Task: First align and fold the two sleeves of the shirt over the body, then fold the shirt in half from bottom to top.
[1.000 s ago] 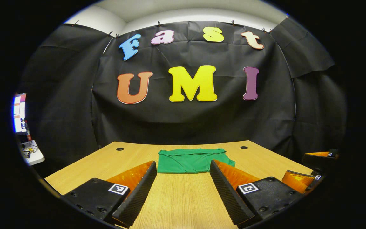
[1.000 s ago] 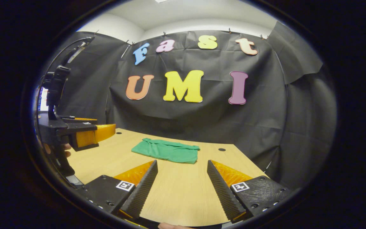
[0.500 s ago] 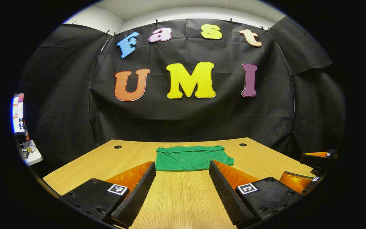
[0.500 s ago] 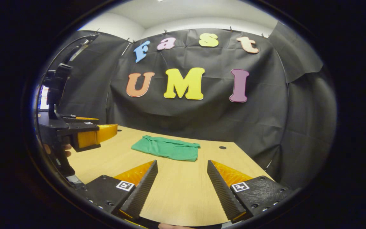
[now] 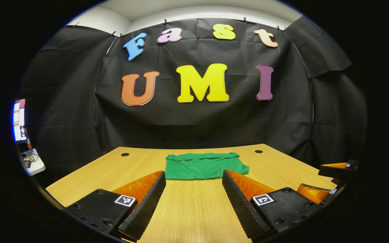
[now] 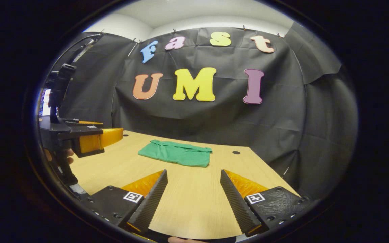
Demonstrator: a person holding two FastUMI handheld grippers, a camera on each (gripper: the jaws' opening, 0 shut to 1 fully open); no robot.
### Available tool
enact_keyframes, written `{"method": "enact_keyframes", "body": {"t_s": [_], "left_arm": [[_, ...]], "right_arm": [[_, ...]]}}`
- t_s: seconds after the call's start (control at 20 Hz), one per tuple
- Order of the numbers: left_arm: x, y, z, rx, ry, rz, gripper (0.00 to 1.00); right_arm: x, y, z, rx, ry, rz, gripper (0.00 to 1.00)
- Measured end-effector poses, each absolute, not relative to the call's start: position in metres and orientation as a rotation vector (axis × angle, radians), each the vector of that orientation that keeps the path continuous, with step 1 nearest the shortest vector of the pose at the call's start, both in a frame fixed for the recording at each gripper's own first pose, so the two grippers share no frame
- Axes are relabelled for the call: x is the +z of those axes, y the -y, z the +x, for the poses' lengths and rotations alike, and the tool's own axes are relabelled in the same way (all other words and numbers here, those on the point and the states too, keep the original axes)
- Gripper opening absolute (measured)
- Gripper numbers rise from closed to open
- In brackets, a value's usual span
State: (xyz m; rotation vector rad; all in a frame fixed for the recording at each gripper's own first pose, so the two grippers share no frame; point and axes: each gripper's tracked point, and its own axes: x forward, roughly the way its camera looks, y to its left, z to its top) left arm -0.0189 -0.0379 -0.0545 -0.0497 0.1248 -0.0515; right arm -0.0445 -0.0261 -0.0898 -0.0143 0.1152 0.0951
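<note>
Wooden table (image 5: 194,209) before the black cloth wall, green shirt (image 5: 203,166) folded flat near its far edge.
Left gripper view: the left gripper (image 5: 192,175) hangs over bare wood short of the shirt, fingers spread, gripping nothing; the right gripper (image 5: 329,179) sits at the right edge. Right gripper view: the right gripper (image 6: 192,175) also stands apart and empty, the shirt (image 6: 176,153) ahead, the left gripper (image 6: 89,136) hand-held at left.

The shirt's (image 5: 201,166) near corners are hidden behind the left gripper's fingers (image 5: 147,202). The right gripper (image 5: 336,179) is cut off at the edge.
</note>
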Motion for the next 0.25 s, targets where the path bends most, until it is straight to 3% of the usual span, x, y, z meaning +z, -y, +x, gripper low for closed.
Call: {"method": "enact_keyframes", "body": {"t_s": [0.25], "left_arm": [[-0.0602, 0.0406, -0.0178, -0.05, -0.136, -0.042, 1.0]], "right_arm": [[-0.0955, 0.0256, -0.0441, 0.094, -0.126, -0.017, 0.95]]}}
